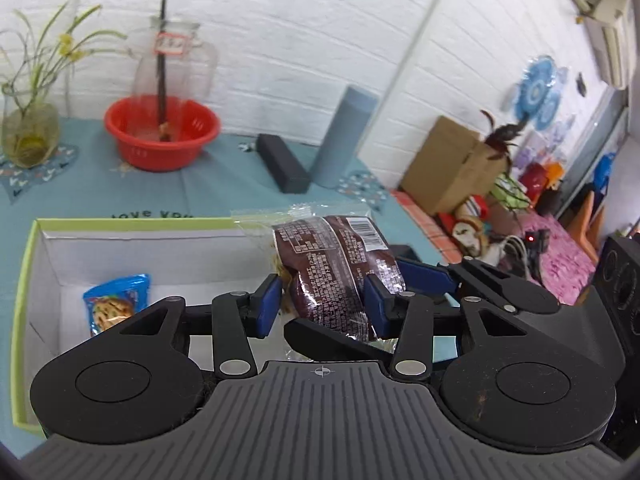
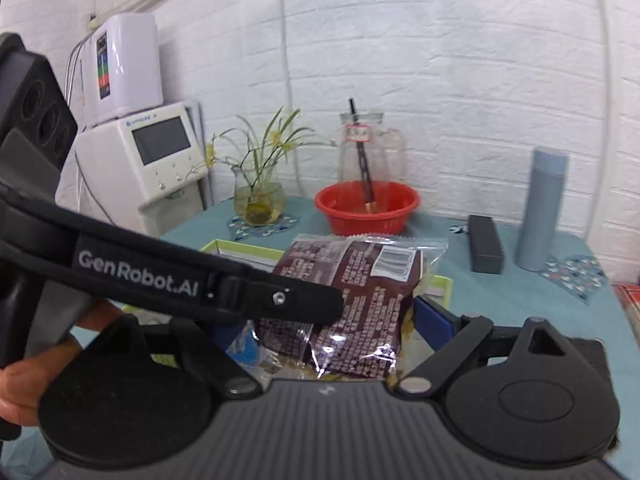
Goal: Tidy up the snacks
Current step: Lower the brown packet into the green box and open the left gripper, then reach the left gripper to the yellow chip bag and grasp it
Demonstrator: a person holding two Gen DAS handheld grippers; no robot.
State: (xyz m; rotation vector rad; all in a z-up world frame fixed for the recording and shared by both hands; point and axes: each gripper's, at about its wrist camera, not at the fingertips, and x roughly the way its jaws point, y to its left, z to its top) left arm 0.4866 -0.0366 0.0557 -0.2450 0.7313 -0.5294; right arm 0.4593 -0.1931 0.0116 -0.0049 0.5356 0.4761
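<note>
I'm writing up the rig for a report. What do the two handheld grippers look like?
Both grippers, left gripper and right gripper, have black linkage arms with silver pivot pins, blue finger pads and ribbed grey bodies. One carries a black strap printed "GenRobot.AI" in white.

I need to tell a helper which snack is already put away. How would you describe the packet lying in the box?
Find the green-rimmed white box on the teal tablecloth, in front of the red basin. On its floor lies a small blue snack packet picturing a cookie. It is the only blue packet; the other one, dark brown, is up in the jaws.
</note>
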